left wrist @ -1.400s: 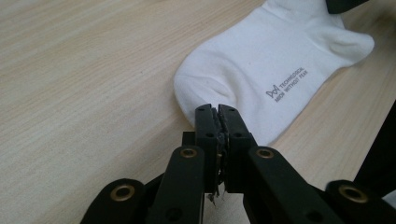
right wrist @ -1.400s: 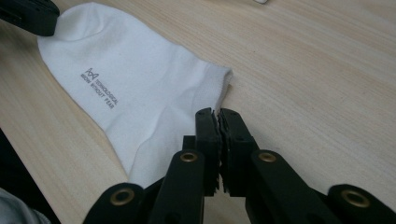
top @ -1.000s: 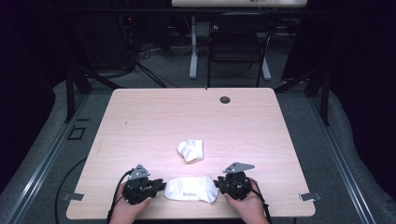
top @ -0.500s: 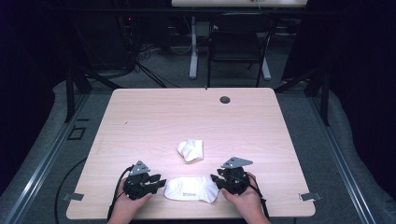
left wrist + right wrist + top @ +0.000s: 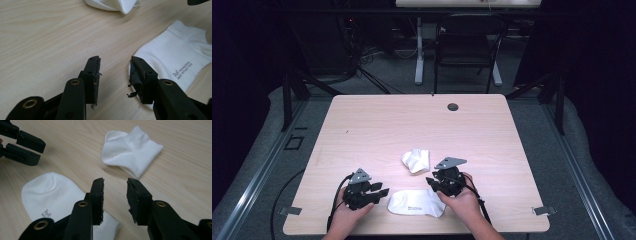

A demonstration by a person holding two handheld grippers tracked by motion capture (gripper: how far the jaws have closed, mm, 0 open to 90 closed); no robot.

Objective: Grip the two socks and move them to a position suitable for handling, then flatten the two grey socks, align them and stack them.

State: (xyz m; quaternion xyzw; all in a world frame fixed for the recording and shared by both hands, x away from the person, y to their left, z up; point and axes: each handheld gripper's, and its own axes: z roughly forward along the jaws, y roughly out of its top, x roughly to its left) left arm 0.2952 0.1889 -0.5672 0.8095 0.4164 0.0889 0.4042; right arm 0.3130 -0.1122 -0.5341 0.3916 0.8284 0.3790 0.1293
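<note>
two socks: flat sock (image 5: 417,202) lay at the near edge, crumpled sock (image 5: 417,160) just beyond.
left gripper (image 5: 380,190): jaws just opened, nothing held.
right gripper (image 5: 432,182): released, since narrowed slightly, empty.
progress: flattening judged done; crumpled sock left.

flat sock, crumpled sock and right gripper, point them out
flat sock (image 5: 416,202), high view, middle of its body
crumpled sock (image 5: 130,151), right gripper view, centre of its folds
right gripper (image 5: 115,182), right gripper view, between its fingertips
</note>
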